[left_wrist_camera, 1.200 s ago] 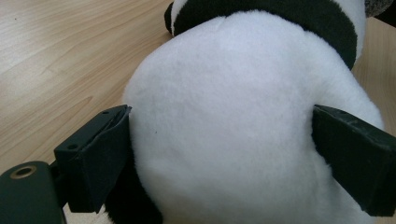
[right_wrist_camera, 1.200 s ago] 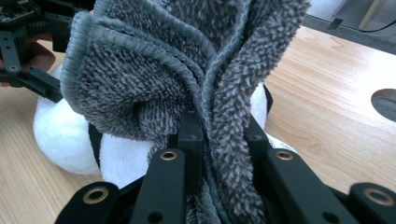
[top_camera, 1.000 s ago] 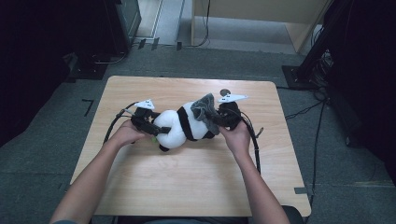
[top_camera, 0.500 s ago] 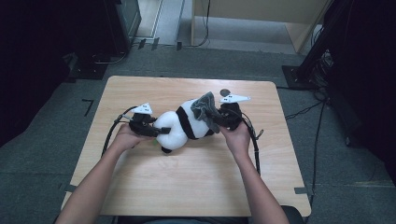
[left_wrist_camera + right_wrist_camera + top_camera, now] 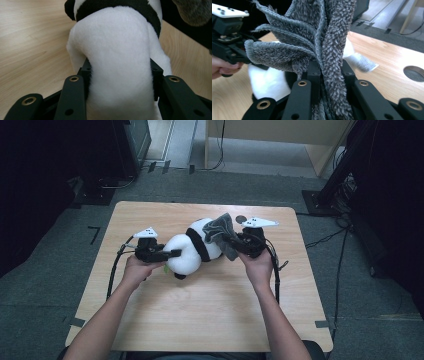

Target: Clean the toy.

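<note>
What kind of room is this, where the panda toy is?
Probably a lab or workshop set up for recording: a bare wooden table on grey carpet, cables trailing across the floor, and dark equipment stands around it.

The high view looks forward and down from above the person's side onto the whole wooden table (image 5: 210,320), far enough off to take in the floor around it. The left gripper view sits very close behind the plush panda (image 5: 120,62), looking along its white body with the table to either side. The right gripper view looks past a grey towel (image 5: 322,42) bunched right at the lens toward the panda beyond. All three views share the panda.
</note>
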